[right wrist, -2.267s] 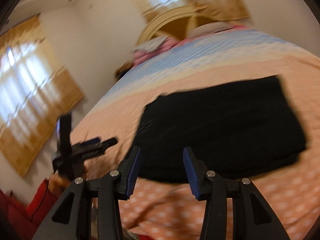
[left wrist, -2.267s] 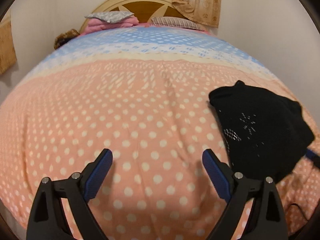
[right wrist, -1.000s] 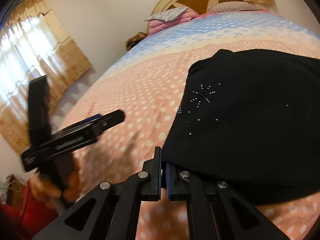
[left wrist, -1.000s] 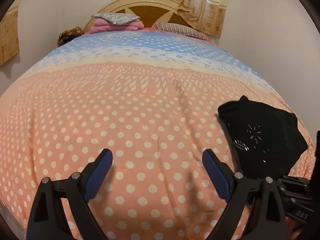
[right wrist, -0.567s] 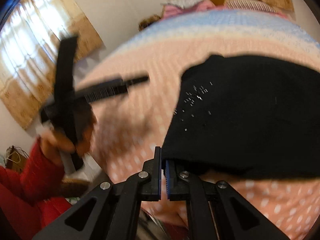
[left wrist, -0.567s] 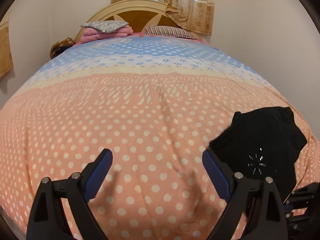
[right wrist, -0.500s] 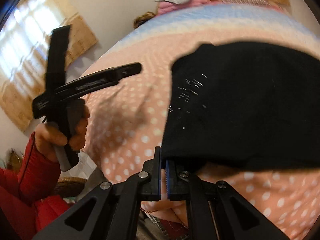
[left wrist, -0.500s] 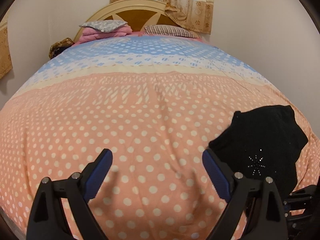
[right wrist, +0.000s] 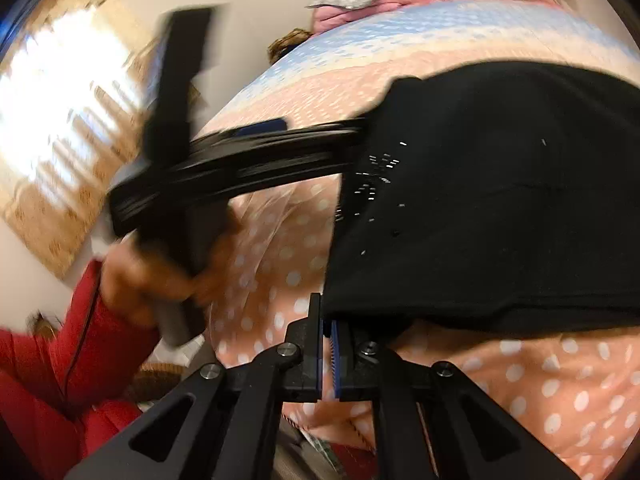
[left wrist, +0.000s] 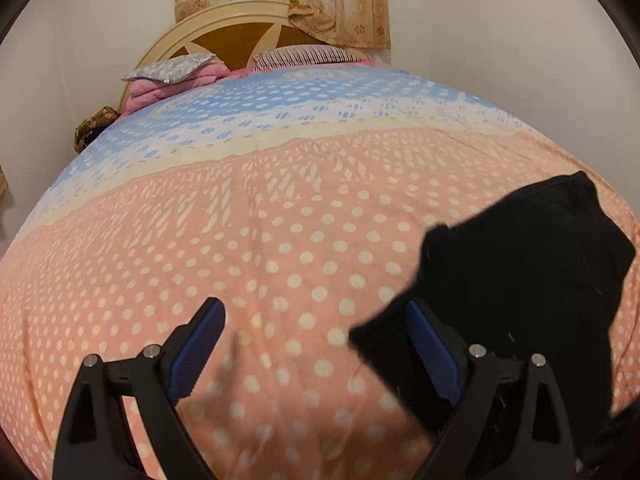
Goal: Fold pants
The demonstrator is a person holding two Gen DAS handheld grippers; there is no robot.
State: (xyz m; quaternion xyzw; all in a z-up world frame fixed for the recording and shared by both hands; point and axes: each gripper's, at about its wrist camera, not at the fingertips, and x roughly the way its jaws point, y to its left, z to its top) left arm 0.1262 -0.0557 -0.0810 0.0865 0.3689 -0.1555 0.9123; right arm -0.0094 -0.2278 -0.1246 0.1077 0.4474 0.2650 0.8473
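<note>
Black pants [right wrist: 500, 200] lie bundled on the bed [left wrist: 260, 240], not yet flat. Right hand-held gripper [right wrist: 328, 344] clenched on their near edge. Left hand-held gripper [left wrist: 316, 344] spread wide, holding nothing; pants [left wrist: 520, 272] just ahead to its right. Folding looks barely begun: spreading and all folds remain.

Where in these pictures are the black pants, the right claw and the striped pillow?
black pants [right wrist: 500, 208], right wrist view, on the flat dark cloth.
right claw [right wrist: 328, 344], right wrist view, between its fingertips.
striped pillow [left wrist: 308, 55], left wrist view, its middle.
</note>
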